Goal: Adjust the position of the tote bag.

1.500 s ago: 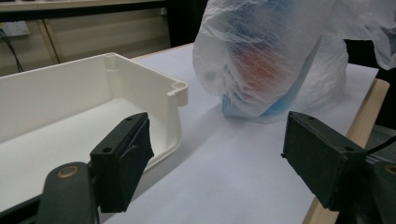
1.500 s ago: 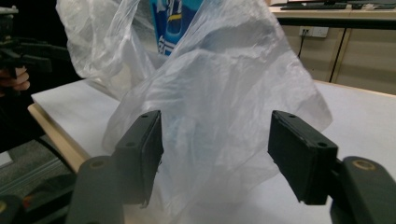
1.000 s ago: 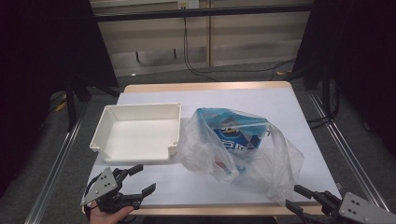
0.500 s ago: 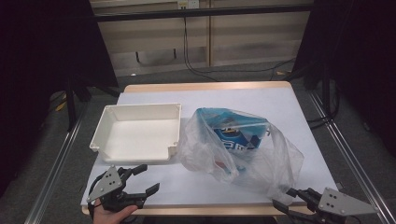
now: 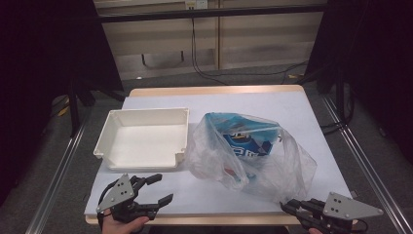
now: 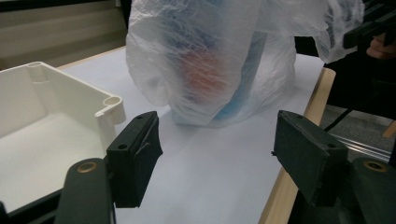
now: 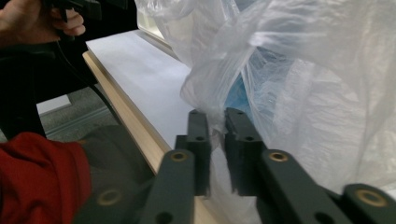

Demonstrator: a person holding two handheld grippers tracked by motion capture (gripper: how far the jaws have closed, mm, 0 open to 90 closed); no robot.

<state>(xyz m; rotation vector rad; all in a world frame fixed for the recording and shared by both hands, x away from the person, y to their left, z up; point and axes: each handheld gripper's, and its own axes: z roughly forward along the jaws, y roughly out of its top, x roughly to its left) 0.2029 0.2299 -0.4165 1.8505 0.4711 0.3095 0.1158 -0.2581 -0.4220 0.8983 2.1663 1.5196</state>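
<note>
High view: clear plastic bag (image 5: 253, 156) w/ blue packet inside sits mid-table, 3 o'clock of white tray (image 5: 143, 139); print unreadable. Left gripper (image 5: 153, 187) at 7, jaws spread, empty.

Right gripper view: right gripper (image 7: 217, 135), just closing, pinches thin bag film. Prob. light, floppy, slippery; grab bunched edge.

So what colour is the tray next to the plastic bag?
White; the tray shows best in the high view.

Crinkled clear plastic bag (image 5: 253, 156) slumps beside white tray (image 5: 141, 139).
</note>
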